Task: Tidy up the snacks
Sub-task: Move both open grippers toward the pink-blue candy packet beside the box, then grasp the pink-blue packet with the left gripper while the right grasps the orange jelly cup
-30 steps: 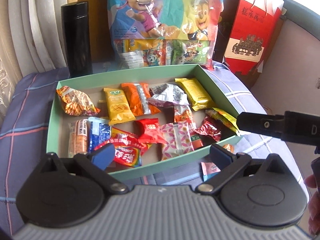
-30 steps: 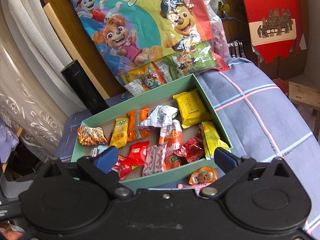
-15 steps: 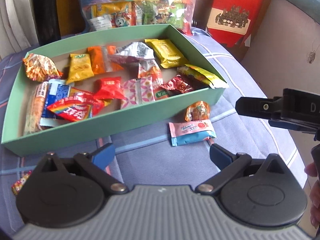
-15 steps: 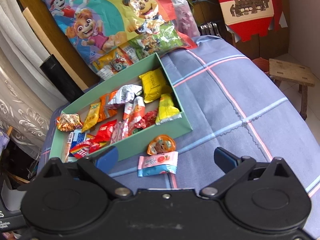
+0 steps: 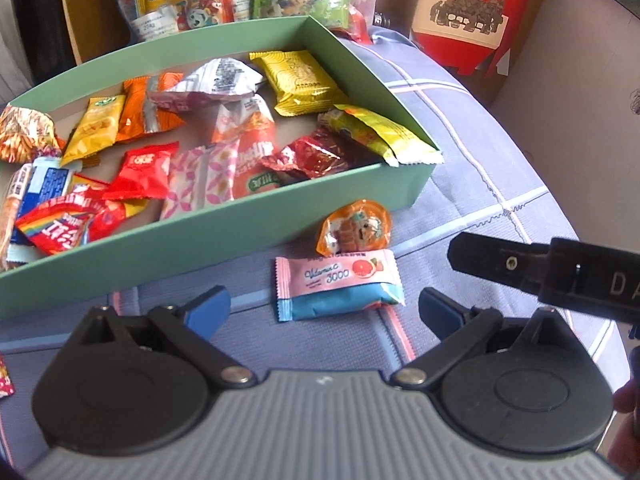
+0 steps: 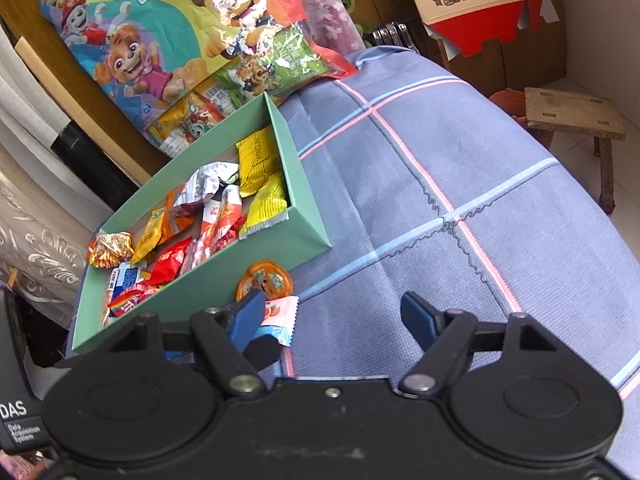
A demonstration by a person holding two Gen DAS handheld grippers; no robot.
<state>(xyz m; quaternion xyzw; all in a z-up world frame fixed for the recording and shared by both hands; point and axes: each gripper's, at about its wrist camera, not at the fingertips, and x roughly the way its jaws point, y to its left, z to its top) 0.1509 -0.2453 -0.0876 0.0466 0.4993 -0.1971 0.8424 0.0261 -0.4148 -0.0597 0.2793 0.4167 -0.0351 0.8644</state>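
**Snacks in the green box, two still out on the cloth**

Wrappers fill the shallow green box point(image 5: 224, 236) that sits on a blue cloth point(image 6: 460, 152) with pink and pale-blue lines. Inside lie a yellow packet point(image 5: 298, 80) at the far right corner, a silver packet point(image 5: 216, 82), an orange one point(image 5: 150, 108), a red one point(image 5: 142, 170), a pink patterned one point(image 5: 200, 182) and a rainbow-printed packet point(image 5: 60, 228) near the front wall. Another yellow wrapper point(image 5: 380, 134) hangs over the box's right front corner.

Two pieces lie outside, just beside the front wall: an orange jelly cup point(image 5: 354, 228) and, touching its near side, a pink-and-blue sachet point(image 5: 340, 284).

The left gripper point(image 5: 324, 310) hovers over the cloth with jaws spread wide and empty; the sachet lies just beyond and between its blue pads point(image 5: 208, 312). The right gripper point(image 6: 334, 316) is closing, nothing between its fingers; its left pad point(image 6: 246, 320) overlaps the sachet's edge in the right wrist view, though contact cannot be told.

A cartoon-printed snack bag point(image 6: 160, 36) leans behind the box, and a red paper box point(image 5: 472, 12) stands to the right.
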